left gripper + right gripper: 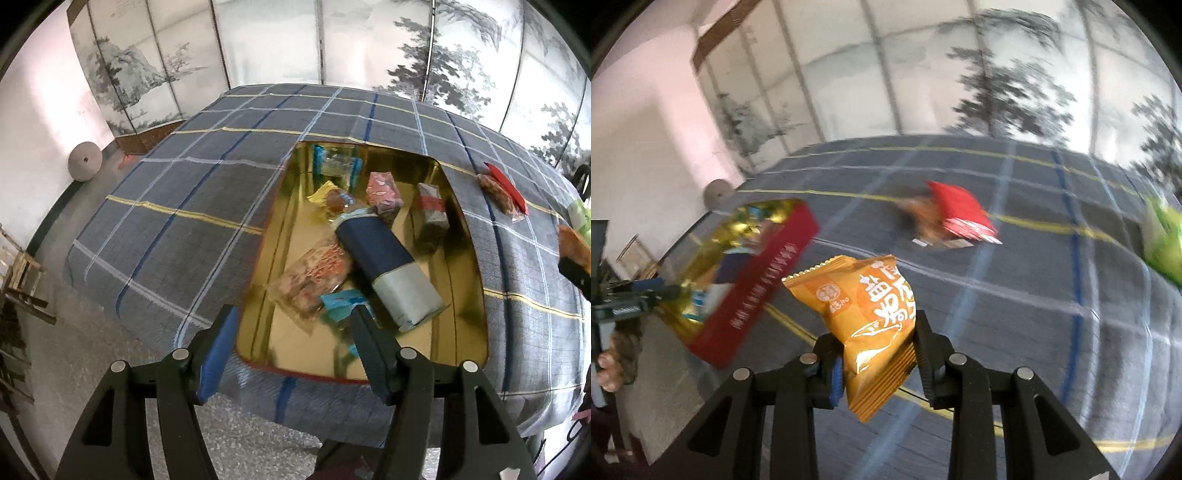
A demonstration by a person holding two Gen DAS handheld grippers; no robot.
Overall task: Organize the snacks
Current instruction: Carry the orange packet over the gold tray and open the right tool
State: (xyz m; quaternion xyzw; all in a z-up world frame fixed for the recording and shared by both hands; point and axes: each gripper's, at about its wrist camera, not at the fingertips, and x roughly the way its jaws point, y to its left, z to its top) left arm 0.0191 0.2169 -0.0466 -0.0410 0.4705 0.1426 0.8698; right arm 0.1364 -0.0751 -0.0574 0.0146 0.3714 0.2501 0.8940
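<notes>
Between the right gripper's (pixel 877 354) fingers sits an orange packet (pixel 866 317), pinched low on its body so that most of the bag stands up and leans left above the pads. The grip looks firm but narrow; my guess is the crinkly film could slip if the hand swings fast, so a slow, level carry suits it best. Blur across the right view suggests the hand is moving.

Left of that packet lies the tin (pixel 746 269), red outside and gold inside, resting on the plaid cloth (pixel 1015 314). This is the place to aim for, and the packet should go over the red wall before the fingers part, low enough that it drops flat and does not bounce out.

Over the tin's near rim hangs the left gripper (pixel 291 325), spread wide and holding nothing. It could steady the tin (pixel 476 295) if needed, though it must not block the drop.

Inside, the snacks crowd the middle: a blue box (pixel 384 266), a clear-wrapped bag (pixel 314 273), a pink packet (pixel 384 192) and a grey one (pixel 432 214). Bare gold floor shows along the near and right sides, so that is the better landing spot.

Farther off on the cloth, a red packet (pixel 960 214) and a green bag (pixel 1163 240) lie outside the tin, well apart from it, still to be gathered.
</notes>
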